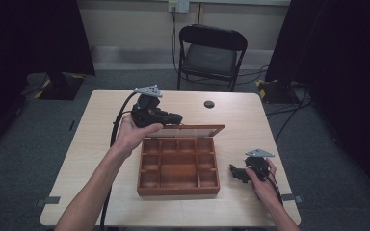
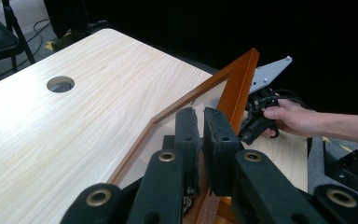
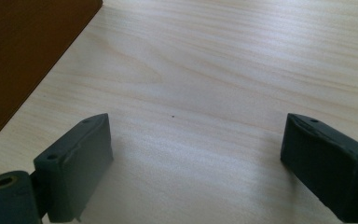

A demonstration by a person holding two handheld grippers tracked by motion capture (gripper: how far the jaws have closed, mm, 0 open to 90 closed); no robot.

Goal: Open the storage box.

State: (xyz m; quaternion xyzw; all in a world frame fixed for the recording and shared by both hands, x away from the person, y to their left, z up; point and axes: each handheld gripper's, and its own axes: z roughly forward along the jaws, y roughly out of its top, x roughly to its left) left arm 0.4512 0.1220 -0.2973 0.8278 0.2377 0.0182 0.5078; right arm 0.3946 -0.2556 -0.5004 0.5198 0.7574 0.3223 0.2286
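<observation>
High view: your left claw [image 1: 173, 118] pinches the box lid [image 1: 188, 130]; your right claw [image 1: 235, 172] gapes just right of the box [image 1: 178, 187].

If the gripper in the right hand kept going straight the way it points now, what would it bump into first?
Probably the wooden box. In the high view the right gripper rests low beside the box's right wall, its jaws open and aimed toward it. Its own view looks down at bare table, so it might scrape that first.

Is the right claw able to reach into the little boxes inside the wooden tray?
Probably yes. The right claw rests open on the table just beside the wooden tray. The lid is up, held by the left claw, so the compartments lie uncovered.
</observation>
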